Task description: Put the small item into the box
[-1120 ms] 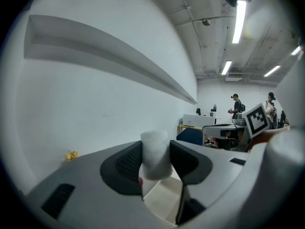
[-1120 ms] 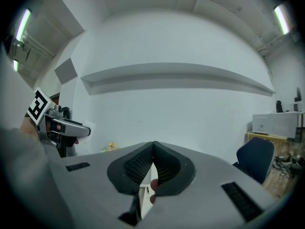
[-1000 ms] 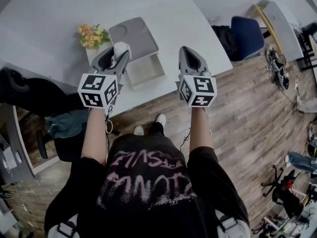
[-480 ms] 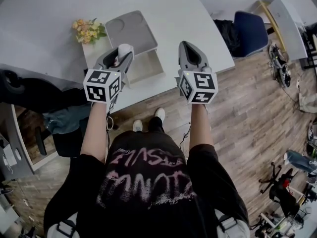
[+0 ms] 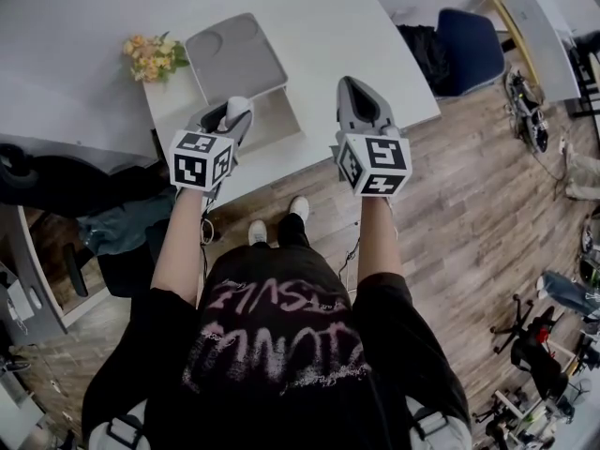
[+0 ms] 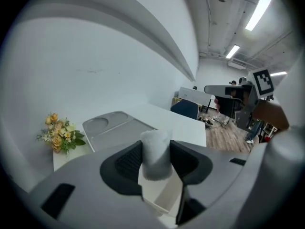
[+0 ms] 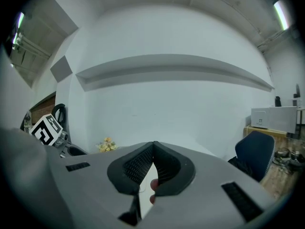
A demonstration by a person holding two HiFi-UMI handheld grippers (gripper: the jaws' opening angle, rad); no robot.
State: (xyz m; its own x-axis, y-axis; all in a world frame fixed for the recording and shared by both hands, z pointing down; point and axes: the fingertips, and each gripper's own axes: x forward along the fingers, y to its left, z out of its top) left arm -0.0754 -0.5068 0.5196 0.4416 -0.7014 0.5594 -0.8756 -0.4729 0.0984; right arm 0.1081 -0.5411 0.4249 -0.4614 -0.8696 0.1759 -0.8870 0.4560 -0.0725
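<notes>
Small item (image 6: 156, 163) clamped in left gripper (image 6: 156, 149) fingers, seemingly over box (image 6: 164, 197); right gripper (image 7: 153, 151) fingers together.

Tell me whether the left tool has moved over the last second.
Yes. The left tool, shut on the small white item, has shifted away from the flowers and toward the open box.

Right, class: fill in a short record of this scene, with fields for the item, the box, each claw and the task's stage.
Item: small white cylinder, clamped upright in the left claw
Box: open white box, its grey lid lying open, on the white table
Left claw: shut on the cylinder, at the box's opening
Right claw: shut, empty
Stage: cylinder not yet in the box
</notes>
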